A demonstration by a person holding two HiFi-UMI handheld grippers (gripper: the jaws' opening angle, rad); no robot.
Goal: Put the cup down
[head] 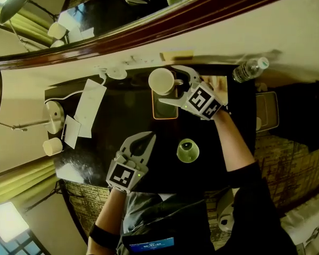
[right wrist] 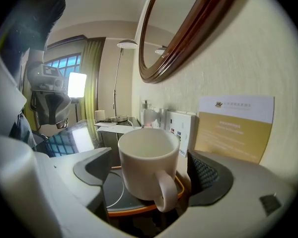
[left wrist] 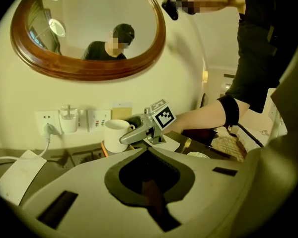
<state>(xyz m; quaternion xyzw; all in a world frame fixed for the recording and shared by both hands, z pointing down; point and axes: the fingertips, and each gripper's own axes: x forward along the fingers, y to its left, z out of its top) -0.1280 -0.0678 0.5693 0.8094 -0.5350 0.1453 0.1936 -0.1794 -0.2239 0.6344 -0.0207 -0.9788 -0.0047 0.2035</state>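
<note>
Both right gripper (head: 171, 87) jaws stand clear of the cup (head: 161, 81)

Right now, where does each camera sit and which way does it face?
Head view: on the person's head, looking steeply down at the table; shows the left gripper, right gripper, left arm and right arm.
Left gripper view: on the left gripper, looking along its shut jaws toward the mirror; the right gripper and right arm show.
Right gripper view: on the right gripper, looking along its open jaws, which flank the cup without touching.
Shared: all three show the cup and mirror.
</note>
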